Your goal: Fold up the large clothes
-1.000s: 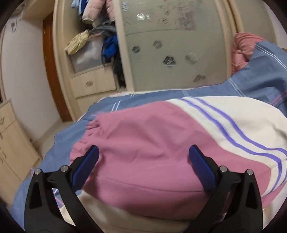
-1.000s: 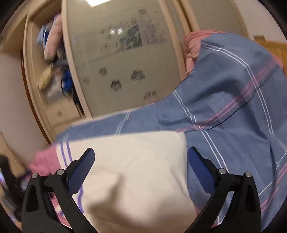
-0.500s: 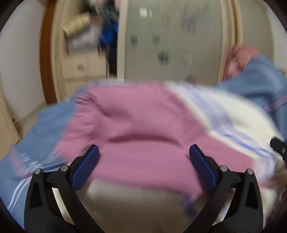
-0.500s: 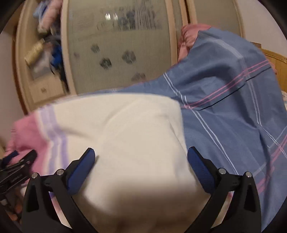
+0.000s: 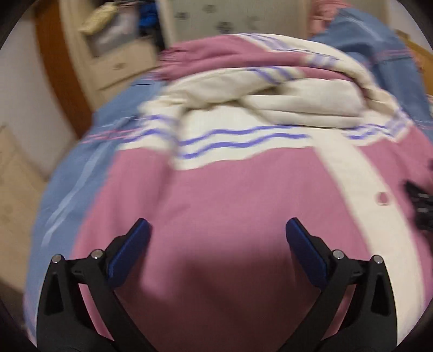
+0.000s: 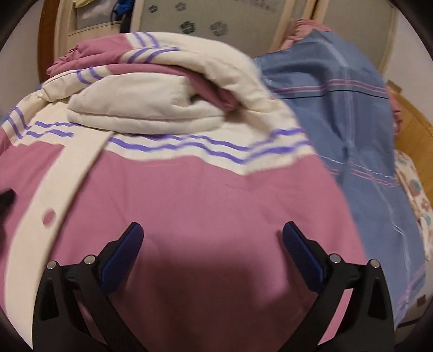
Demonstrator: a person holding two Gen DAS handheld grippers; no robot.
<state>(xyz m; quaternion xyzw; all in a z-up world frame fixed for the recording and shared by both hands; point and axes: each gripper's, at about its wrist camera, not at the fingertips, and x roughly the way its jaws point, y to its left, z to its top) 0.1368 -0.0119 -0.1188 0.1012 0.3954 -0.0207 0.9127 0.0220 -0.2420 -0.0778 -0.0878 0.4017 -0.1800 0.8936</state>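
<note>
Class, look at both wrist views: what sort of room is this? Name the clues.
Most likely a bedroom: a pink and cream jacket lies on a blue checked bedsheet, with a wardrobe behind and a wooden headboard at right.

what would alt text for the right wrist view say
A pink and cream jacket with purple stripes lies partly folded on a blue plaid bedsheet, filling the view. The right gripper hovers over its pink panel with jaws open, and a wardrobe stands behind.

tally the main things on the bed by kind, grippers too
Jackets, pink and cream: 1, the jacket
Bedsheets, blue plaid: 1, the bedsheet
Grippers, both open, holding nothing: 2, the left gripper and the right gripper
Total: 4
</note>
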